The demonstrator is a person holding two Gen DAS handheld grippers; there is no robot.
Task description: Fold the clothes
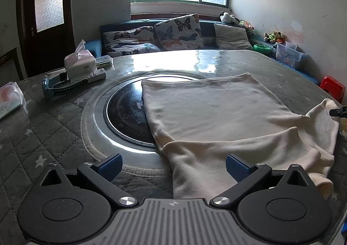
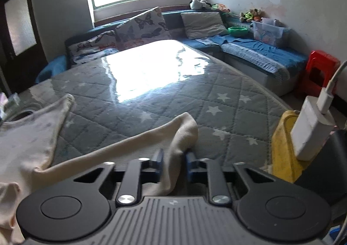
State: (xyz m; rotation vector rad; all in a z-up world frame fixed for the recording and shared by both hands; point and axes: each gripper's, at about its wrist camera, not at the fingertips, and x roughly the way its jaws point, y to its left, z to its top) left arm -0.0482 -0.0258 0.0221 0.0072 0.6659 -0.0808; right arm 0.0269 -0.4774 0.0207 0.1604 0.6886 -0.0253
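A cream garment lies spread on the quilted table, its body partly over the round black hob. One sleeve runs toward me under my left gripper, which is open, its blue pads wide apart just above the cloth. My right gripper is shut on the other sleeve's end, with cloth pinched between its blue pads. In the left wrist view that sleeve is lifted at the far right edge.
A tissue box, a remote and a blue device sit at the table's left back. A yellow object and white charger stand at the right. A sofa with cushions and a red stool lie beyond.
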